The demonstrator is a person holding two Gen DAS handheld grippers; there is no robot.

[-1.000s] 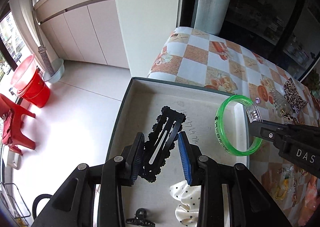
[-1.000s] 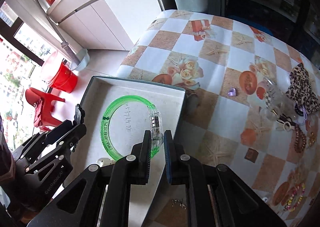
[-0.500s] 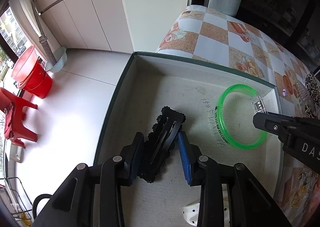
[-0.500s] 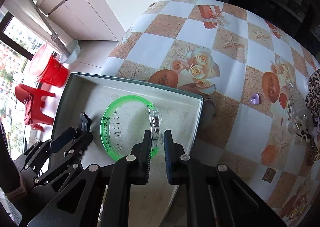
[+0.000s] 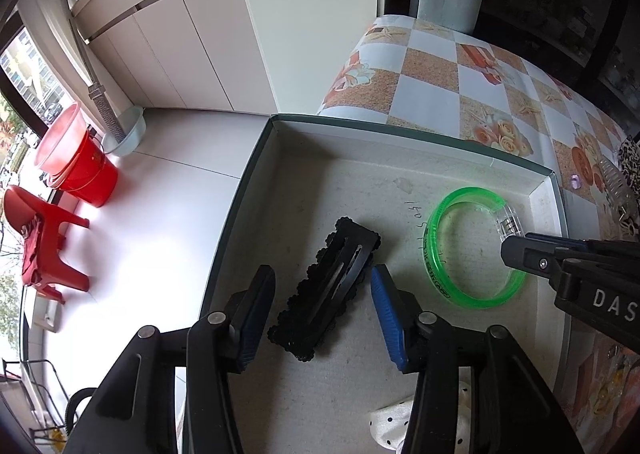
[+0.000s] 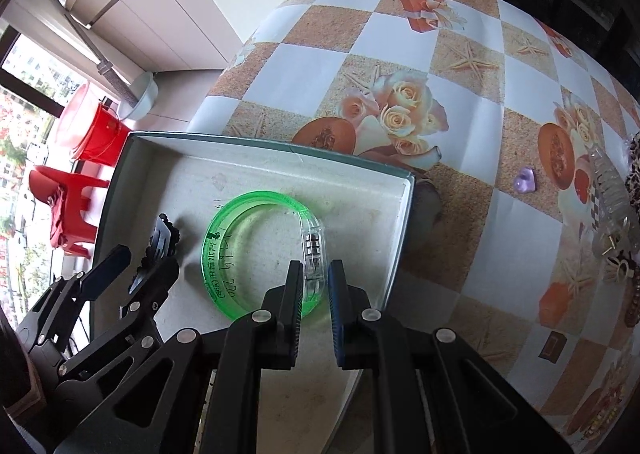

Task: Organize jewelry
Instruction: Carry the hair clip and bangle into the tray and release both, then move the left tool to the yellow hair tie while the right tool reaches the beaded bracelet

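A shallow grey box [image 5: 256, 189] [image 6: 404, 221] lies on the table. A black scalloped hair clip [image 5: 328, 290] rests on its floor between the open fingers of my left gripper [image 5: 322, 312], which no longer touch it. A green bangle [image 5: 436, 254] [image 6: 212, 250] with a clear clasp lies flat in the box. My right gripper [image 6: 314, 286] straddles the clasp end with its jaws slightly apart; it also shows in the left wrist view [image 5: 516, 250]. The left gripper shows in the right wrist view [image 6: 132, 266].
A white polka-dot scrunchie [image 5: 384, 426] lies in the box near me. On the checked tablecloth [image 6: 460, 101] to the right lie a purple heart bead [image 6: 526, 179], a clear hair claw [image 6: 612, 205] and more jewelry. The box overhangs the table's left edge above the floor.
The left gripper has opened and let go of the black clip, now lying in the box. The right gripper lowered the bangle onto the box floor and its jaws have parted slightly.
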